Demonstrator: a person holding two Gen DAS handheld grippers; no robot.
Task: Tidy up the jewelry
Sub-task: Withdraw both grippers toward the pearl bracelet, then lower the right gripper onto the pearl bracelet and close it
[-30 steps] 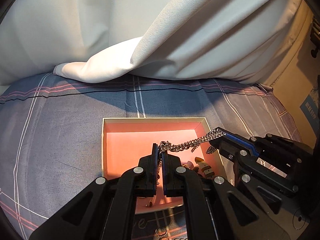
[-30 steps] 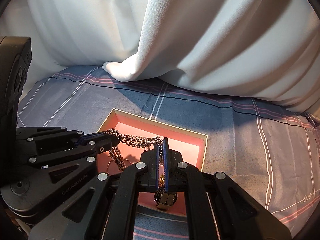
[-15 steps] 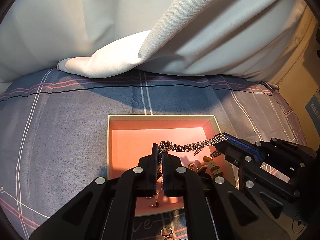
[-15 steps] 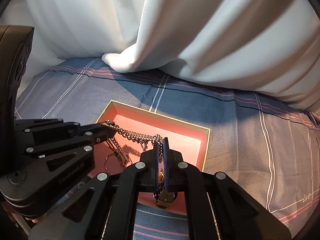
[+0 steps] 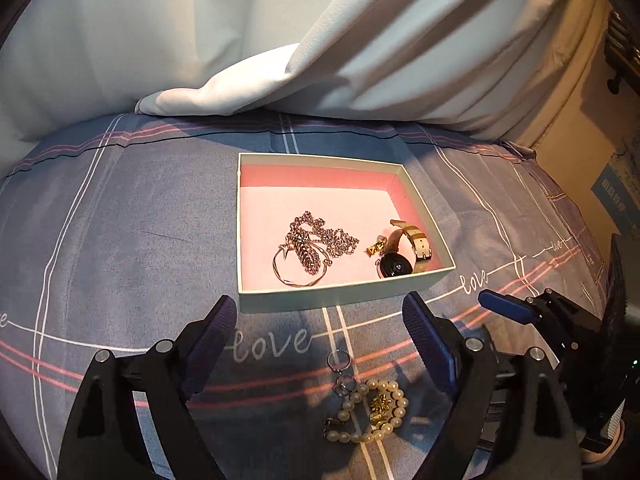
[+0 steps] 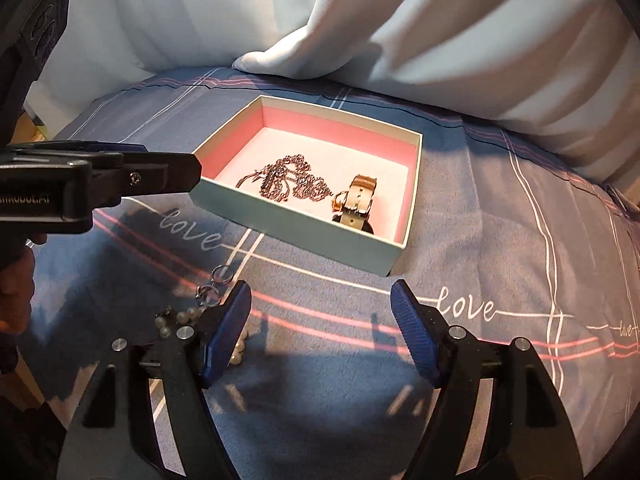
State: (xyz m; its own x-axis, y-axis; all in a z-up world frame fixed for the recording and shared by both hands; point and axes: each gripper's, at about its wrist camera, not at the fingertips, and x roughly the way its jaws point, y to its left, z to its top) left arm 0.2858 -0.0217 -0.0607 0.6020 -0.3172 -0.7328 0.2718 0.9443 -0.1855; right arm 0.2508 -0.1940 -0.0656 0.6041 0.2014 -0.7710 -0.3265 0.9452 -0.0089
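A shallow box [image 5: 336, 298] with a pink lining sits on the bed. In it lie a silver chain necklace [image 5: 316, 238] over a thin bangle [image 5: 296, 278], a small gold piece [image 5: 376, 247] and a watch [image 5: 400, 256] with a beige strap. The box [image 6: 296, 216], the chain [image 6: 296, 182] and the watch [image 6: 358, 200] also show in the right wrist view. My left gripper [image 5: 320, 320] is open and empty, just short of the box's near wall. My right gripper [image 6: 322, 312] is open and empty, also short of the box. A pearl bracelet [image 5: 372, 410] with small rings [image 5: 340, 360] lies on the sheet below the left gripper.
The bed has a grey-blue sheet [image 5: 120, 240] with pink and white lines and "love" lettering. A white curtain [image 5: 280, 40] hangs down onto the bed behind the box. The left gripper's body [image 6: 92, 184] reaches in at the left of the right wrist view. A wall [image 5: 576, 112] stands at right.
Both grippers held the silver chain stretched between them over the box. Now both are open and pulled back, and the chain lies heaped in the box.
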